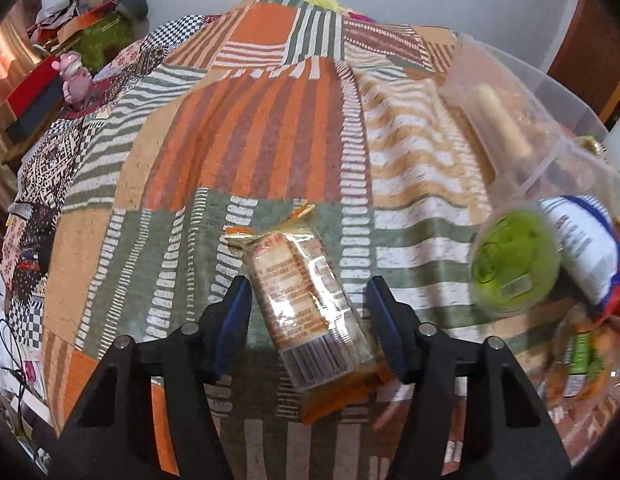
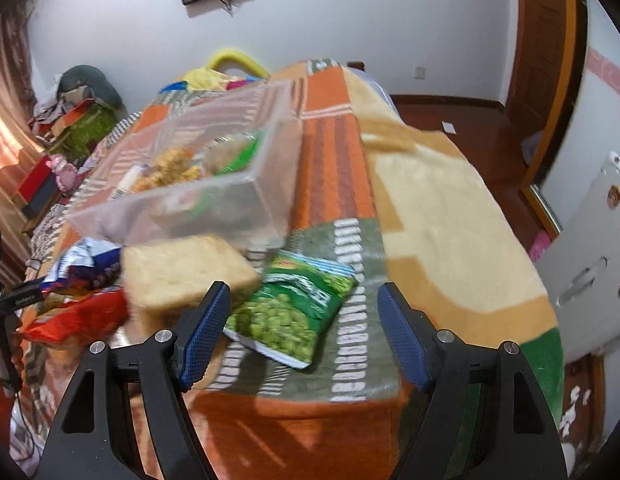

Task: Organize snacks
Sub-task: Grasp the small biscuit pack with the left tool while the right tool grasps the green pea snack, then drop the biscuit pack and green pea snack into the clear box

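I have the left gripper (image 1: 308,328) straddling the cracker pack (image 1: 310,312) on the blanket (image 1: 270,128), fingers apart, not clamped, lined up to grab. Right gripper (image 2: 304,334) is spread over the pea bag (image 2: 288,316). Clear bin (image 2: 198,168) sits behind, likely the destination.

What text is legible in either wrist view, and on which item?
None can be read.
Clear cracker pack: orange print and a barcode, too blurred.
Green round tub: label too small.
Green pea bag: lettering blurred.
Red bag: print blurred.
White and blue bag: text block too small.
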A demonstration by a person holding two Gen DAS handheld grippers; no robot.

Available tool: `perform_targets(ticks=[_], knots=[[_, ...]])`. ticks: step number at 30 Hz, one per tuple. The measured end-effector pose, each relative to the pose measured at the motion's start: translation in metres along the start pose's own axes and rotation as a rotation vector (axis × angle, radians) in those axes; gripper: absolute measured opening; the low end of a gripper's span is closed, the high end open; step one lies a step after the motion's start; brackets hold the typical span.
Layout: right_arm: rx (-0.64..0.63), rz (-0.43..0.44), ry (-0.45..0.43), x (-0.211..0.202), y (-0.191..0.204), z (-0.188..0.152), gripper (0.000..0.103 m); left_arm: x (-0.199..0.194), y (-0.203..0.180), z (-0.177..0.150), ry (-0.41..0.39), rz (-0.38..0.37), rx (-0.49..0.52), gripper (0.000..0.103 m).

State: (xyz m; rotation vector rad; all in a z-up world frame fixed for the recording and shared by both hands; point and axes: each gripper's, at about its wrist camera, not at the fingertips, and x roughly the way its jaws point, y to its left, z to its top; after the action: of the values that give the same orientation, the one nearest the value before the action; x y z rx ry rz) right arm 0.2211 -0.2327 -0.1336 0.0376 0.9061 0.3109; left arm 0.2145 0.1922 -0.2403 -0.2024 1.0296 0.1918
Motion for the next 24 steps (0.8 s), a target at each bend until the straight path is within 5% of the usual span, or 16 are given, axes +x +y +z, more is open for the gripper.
perform_targets(ticks=[5, 8, 16, 24], knots=[[-0.019, 0.019, 0.018, 0.012, 0.002, -0.001, 0.047, 0.005, -0.002, 0.000, -0.019, 0.002, -0.025, 0.057], [-0.033, 0.041, 0.023, 0.014, 0.006, -0.004, 0.032, 0.005, -0.004, 0.000, -0.029, 0.003, -0.022, 0.038], [0.005, 0.061, -0.003, -0.001, -0.004, -0.009, 0.023, -0.010, -0.014, -0.003, -0.011, -0.049, 0.007, 0.034], [-0.015, 0.054, -0.077, -0.029, -0.001, 0.001, 0.020, -0.066, -0.040, 0.014, -0.140, -0.084, 0.052, 0.034]])
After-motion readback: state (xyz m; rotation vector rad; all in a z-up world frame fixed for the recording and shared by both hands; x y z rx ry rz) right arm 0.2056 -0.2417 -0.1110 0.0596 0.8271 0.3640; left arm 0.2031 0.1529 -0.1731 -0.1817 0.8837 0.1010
